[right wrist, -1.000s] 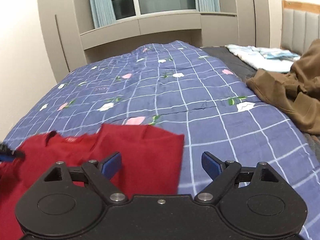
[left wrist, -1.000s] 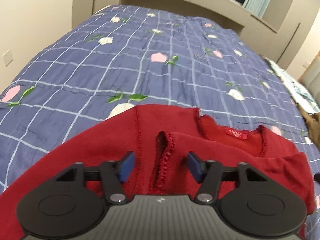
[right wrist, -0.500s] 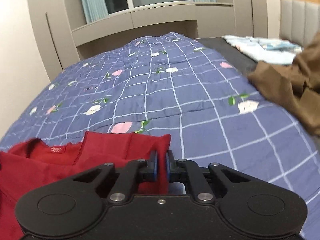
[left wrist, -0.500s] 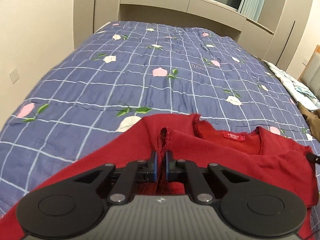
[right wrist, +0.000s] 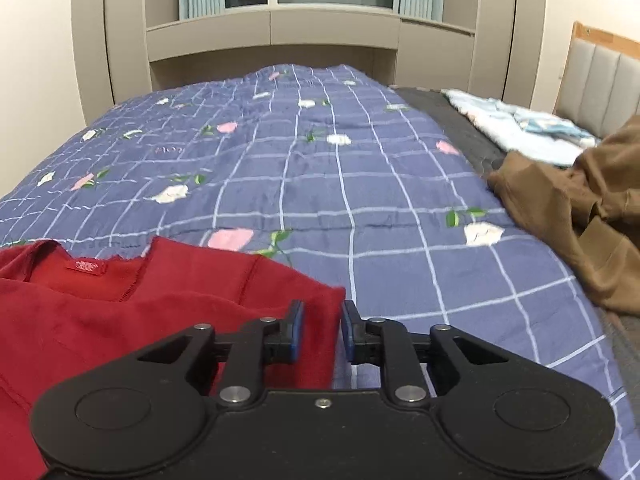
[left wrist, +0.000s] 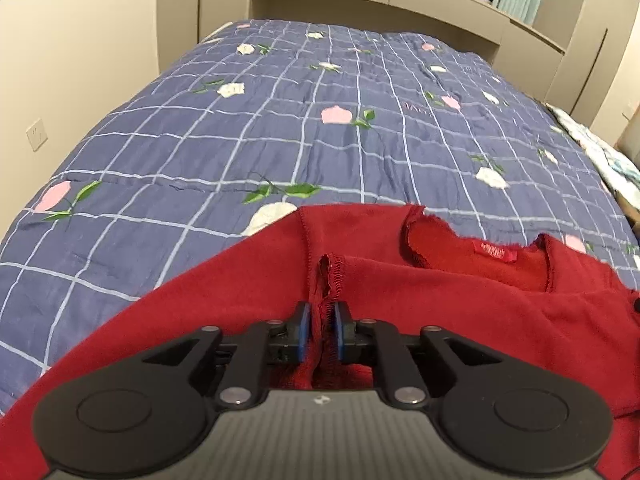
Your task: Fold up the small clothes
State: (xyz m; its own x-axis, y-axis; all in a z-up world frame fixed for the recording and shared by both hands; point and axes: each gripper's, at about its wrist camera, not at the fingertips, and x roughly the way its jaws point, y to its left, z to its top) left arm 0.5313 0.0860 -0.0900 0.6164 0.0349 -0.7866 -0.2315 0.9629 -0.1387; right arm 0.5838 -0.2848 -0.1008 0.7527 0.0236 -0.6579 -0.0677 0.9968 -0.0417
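A red shirt [left wrist: 460, 300] lies on the blue checked quilt [left wrist: 320, 140], neckline and label facing up. My left gripper [left wrist: 322, 334] sits low over its left part. The jaws are opening, and a stitched fold of red cloth stands loosely between the blue pads [left wrist: 303, 332]. In the right wrist view the same red shirt [right wrist: 160, 300] fills the lower left. My right gripper [right wrist: 322, 334] is at its right edge with jaws opening. The shirt's corner lies between the pads [right wrist: 296, 332], with a gap on the right side.
A brown garment [right wrist: 580, 216] is heaped at the right of the bed, with a pale blue folded cloth [right wrist: 520, 128] behind it. Beige cabinets [right wrist: 328, 28] and a window stand beyond the quilt. A wall [left wrist: 80, 60] with a socket runs along the left.
Both grippers went from wide open to shut on the red shirt, then parted a little. The shirt's right edge now lies further right on the quilt.
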